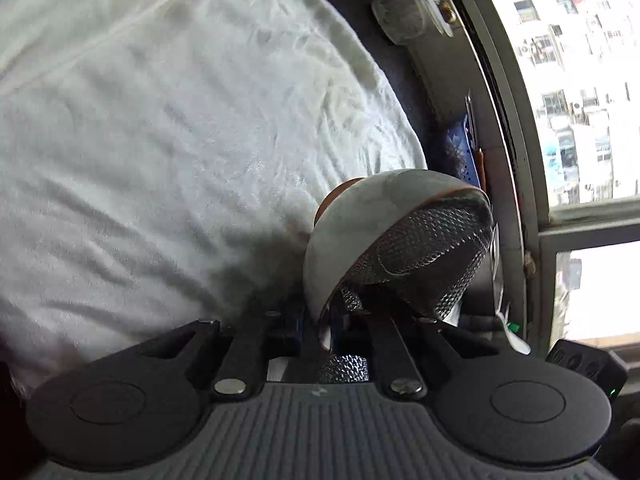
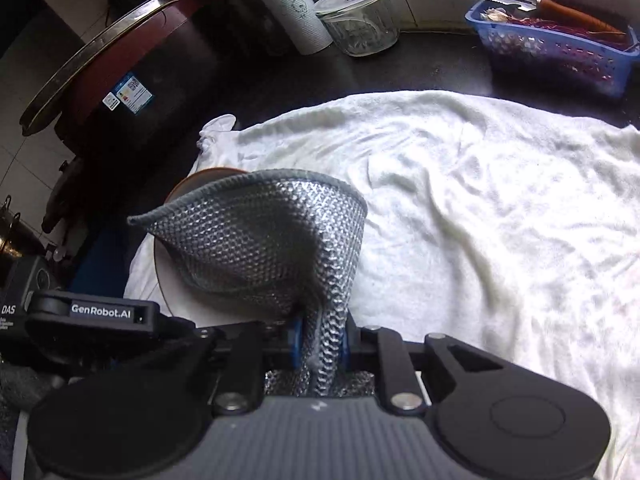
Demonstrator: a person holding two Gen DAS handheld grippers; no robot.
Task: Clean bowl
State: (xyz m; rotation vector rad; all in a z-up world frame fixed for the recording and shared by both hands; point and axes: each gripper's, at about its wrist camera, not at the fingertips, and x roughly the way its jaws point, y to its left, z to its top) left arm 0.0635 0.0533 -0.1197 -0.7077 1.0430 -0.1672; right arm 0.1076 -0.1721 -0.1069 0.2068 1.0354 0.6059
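Observation:
In the left wrist view my left gripper (image 1: 334, 332) is shut on the rim of a grey bowl (image 1: 360, 216) with a brown foot, held tilted on its side above the white towel (image 1: 180, 140). A silver mesh scrubbing cloth (image 1: 424, 252) fills the bowl's opening. In the right wrist view my right gripper (image 2: 320, 340) is shut on that mesh cloth (image 2: 264, 240), which is pressed into the bowl (image 2: 172, 280). The bowl's inside is mostly hidden by the cloth.
A white towel (image 2: 480, 200) covers the dark counter. A blue basket (image 2: 552, 52) with a knife on it, a glass jar (image 2: 360, 24), a paper towel roll (image 2: 292, 8) and a dark red cooker (image 2: 132, 80) stand at the back. A window (image 1: 580, 100) is to the right.

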